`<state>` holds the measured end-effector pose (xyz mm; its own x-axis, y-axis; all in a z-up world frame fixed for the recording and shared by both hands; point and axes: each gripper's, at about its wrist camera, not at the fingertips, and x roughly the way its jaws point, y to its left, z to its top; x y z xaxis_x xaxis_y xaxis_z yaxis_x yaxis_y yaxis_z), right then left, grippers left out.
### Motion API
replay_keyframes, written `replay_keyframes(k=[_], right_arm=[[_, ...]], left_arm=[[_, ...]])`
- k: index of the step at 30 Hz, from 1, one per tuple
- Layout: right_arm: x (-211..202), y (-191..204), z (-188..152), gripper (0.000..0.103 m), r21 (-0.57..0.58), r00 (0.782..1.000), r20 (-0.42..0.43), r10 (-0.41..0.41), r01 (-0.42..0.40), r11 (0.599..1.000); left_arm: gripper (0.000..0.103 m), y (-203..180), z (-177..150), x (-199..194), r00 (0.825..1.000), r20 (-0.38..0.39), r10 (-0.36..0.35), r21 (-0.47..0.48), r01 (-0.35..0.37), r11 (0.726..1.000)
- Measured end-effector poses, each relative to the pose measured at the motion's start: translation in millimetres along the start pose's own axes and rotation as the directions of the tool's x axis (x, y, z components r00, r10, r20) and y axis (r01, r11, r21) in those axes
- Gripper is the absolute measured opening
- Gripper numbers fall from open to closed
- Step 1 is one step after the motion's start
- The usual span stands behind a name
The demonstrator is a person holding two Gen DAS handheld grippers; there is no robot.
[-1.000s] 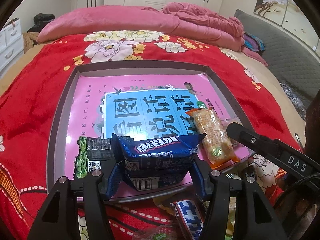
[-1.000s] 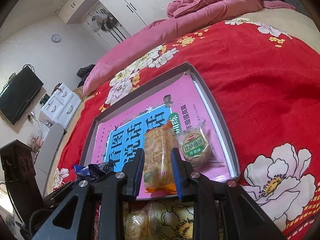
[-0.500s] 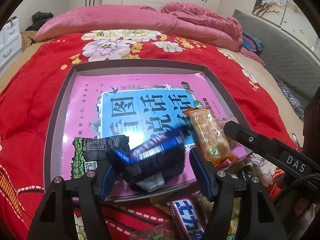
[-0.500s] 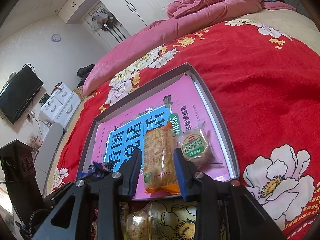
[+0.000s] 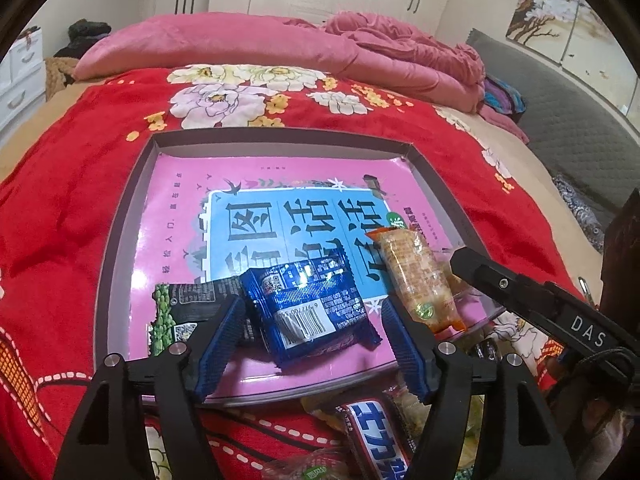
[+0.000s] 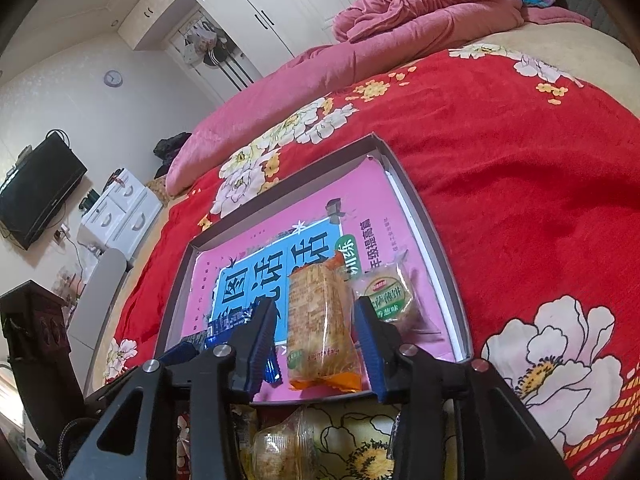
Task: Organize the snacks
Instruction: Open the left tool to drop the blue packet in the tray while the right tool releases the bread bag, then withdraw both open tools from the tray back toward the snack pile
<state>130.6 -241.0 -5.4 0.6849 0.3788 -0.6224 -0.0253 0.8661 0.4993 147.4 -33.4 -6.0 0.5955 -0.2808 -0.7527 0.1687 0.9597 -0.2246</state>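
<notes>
Left hand-held gripper [image 5: 312,336] spread around blue packet [image 5: 308,304]; right hand-held gripper [image 6: 316,340] spread astride orange packet [image 6: 320,328].

Our left gripper [image 5: 312,340] and right gripper [image 6: 316,344] have black frames, blue ribbed pads, silver screws; one reads "DAS".

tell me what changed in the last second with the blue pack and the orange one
The left hand-held gripper let go of the blue snack pack: its fingers opened and the pack dropped, flipped barcode up, into the tray against the black and green packet. The right hand-held gripper opened wider around the orange cracker pack, which stayed put, as did the round biscuit pack.
</notes>
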Motion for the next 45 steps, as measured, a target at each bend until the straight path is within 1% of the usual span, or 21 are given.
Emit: replay_keyframes(k=[8,11,13,17,21,29,31,33,36,42,45], right_arm=[[-5,2,2,0.044,-0.016,1.0,0.015,-0.004,0.005,1.0],[-8,2,3,0.049,-0.026,1.0,0.024,-0.01,0.01,1.0],[-9,1,4,0.05,-0.028,1.0,0.03,-0.01,0.011,1.0],[-13,0,6,0.051,-0.036,0.999,0.043,-0.017,0.019,0.999],[-18,-3,8,0.055,-0.035,0.998,0.056,-0.026,0.028,0.999],[-23,-6,9,0.056,-0.048,0.997,0.071,-0.032,0.035,0.998],[-26,-5,9,0.056,-0.056,0.996,0.077,-0.033,0.038,0.998],[-28,-5,9,0.059,-0.061,0.996,0.084,-0.036,0.042,0.997],[-31,-3,9,0.06,-0.07,0.995,0.092,-0.036,0.042,0.997],[-38,1,7,0.06,-0.101,0.993,0.108,-0.041,0.052,0.994],[-43,4,5,0.065,-0.117,0.991,0.122,-0.048,0.062,0.991]], left_arm=[[0.075,7,3,-9,0.999,0.037,-0.006,-0.023,0.006,1.0],[0.076,11,5,-14,0.998,0.057,-0.009,-0.034,0.011,0.999],[0.076,15,5,-17,0.998,0.068,-0.01,-0.043,0.013,0.999],[0.077,23,5,-21,0.997,0.075,-0.019,-0.068,0.024,0.997],[0.077,28,5,-24,0.997,0.077,-0.025,-0.082,0.031,0.996],[0.077,26,1,-33,0.995,0.091,-0.033,-0.063,0.039,0.997],[0.077,27,0,-36,0.995,0.095,-0.035,-0.064,0.041,0.997],[0.077,27,-1,-38,0.994,0.099,-0.037,-0.065,0.044,0.997],[0.077,26,-3,-41,0.994,0.107,-0.029,-0.063,0.036,0.997],[0.077,25,-6,-47,0.993,0.109,-0.042,-0.07,0.049,0.996],[0.077,21,-8,-49,0.993,0.108,-0.037,-0.059,0.044,0.997]])
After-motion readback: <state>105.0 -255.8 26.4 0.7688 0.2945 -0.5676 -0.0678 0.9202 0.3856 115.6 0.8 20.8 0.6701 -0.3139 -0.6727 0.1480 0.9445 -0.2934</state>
